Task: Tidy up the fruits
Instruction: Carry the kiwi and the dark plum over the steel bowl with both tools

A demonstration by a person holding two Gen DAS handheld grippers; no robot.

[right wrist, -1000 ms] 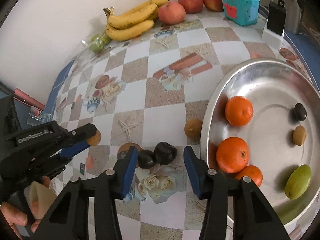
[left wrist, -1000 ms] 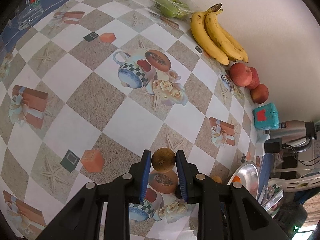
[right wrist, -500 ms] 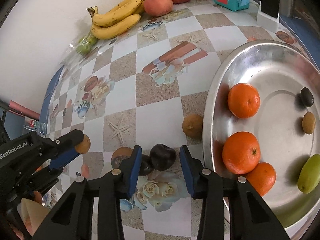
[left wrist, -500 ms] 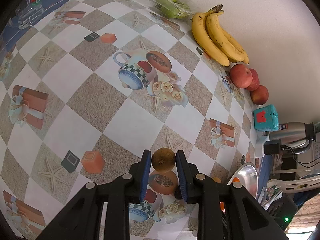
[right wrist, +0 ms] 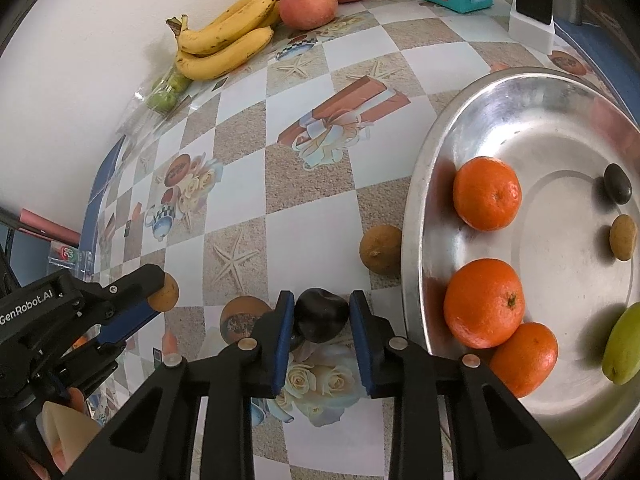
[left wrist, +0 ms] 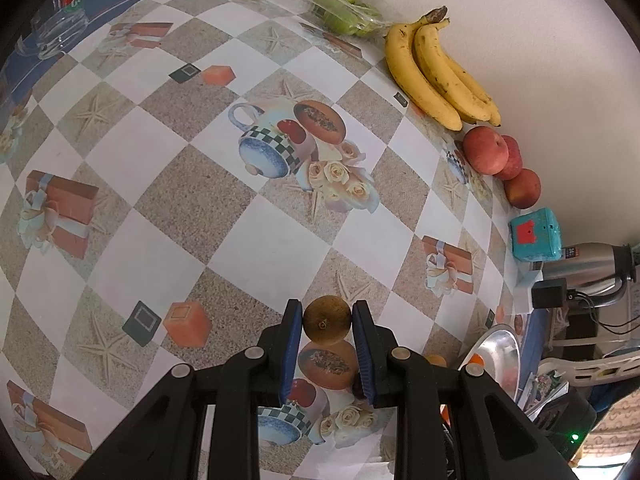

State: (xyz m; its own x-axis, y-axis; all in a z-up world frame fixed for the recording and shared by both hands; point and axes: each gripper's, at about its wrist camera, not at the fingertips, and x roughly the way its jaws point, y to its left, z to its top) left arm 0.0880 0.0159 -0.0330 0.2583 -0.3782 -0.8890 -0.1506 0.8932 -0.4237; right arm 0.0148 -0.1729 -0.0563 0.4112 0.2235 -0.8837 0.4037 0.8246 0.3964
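Right gripper (right wrist: 322,316), jaws just closing, pinches the dark plum (right wrist: 321,314) across its middle above the tablecloth (right wrist: 312,216); left gripper (left wrist: 326,320) pinches a brown fruit (left wrist: 326,319); both look light, smooth, bruisable, likely slippery.

Left wrist view rides close above the checked tablecloth (left wrist: 168,264), looking steeply down along its own fingers toward the wall, with bananas (left wrist: 436,76) at upper right. Right wrist view sits just as near and as steep, with the metal tray (right wrist: 416,208) at its right and the left gripper (right wrist: 160,296) at its left edge. Both catch the bananas, the apples (left wrist: 484,150) and the tray.
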